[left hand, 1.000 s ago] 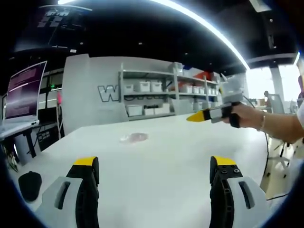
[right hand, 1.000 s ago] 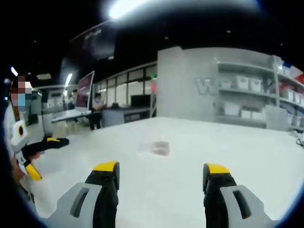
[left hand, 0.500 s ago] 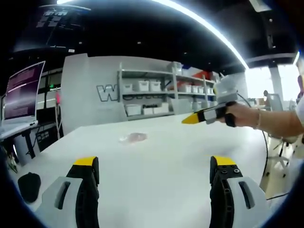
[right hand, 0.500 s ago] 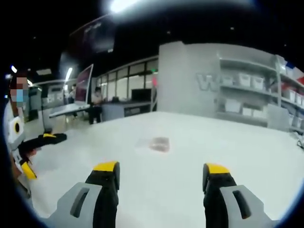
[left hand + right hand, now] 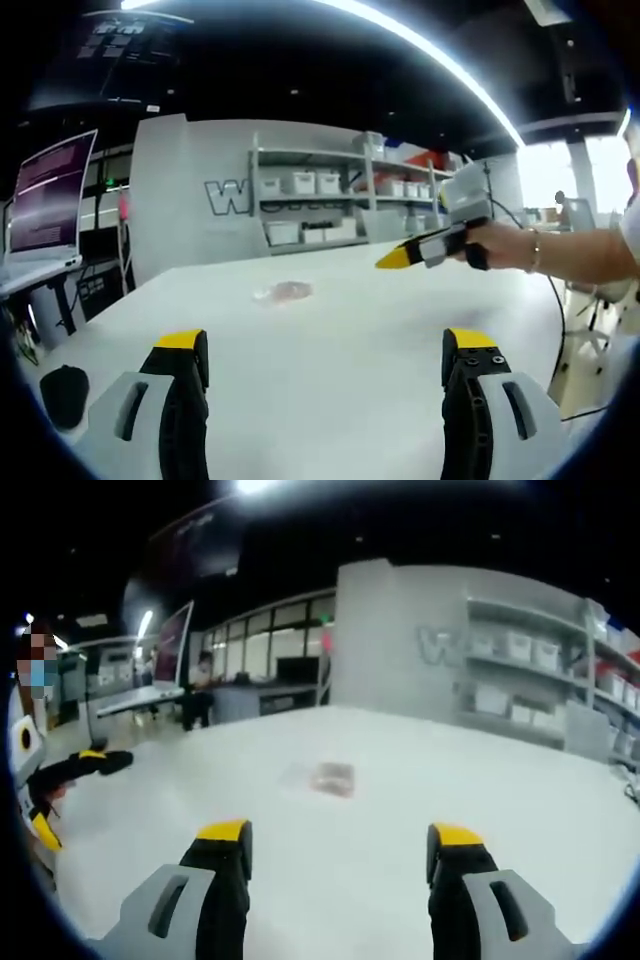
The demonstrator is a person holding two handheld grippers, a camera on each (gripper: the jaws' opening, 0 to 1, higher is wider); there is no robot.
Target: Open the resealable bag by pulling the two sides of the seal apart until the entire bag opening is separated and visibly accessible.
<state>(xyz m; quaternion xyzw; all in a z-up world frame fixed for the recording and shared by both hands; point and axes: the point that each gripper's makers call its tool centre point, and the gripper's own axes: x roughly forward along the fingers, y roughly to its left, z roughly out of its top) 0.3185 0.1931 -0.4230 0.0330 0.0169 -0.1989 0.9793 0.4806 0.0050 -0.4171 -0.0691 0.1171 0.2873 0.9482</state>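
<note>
Nothing of the opening is done yet: the resealable bag (image 5: 283,291) lies flat and untouched out on the white table (image 5: 330,380), well apart from the left gripper (image 5: 327,355) and the right gripper (image 5: 340,848), both empty with jaws spread wide.

a lab or workshop: storage shelves (image 5: 340,205) of white bins, monitor (image 5: 45,195), long white table (image 5: 320,340).

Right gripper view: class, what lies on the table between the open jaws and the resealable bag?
Nothing. In the right gripper view, only bare white table stretches from the right gripper to the bag, which lies flat and untouched.
</note>
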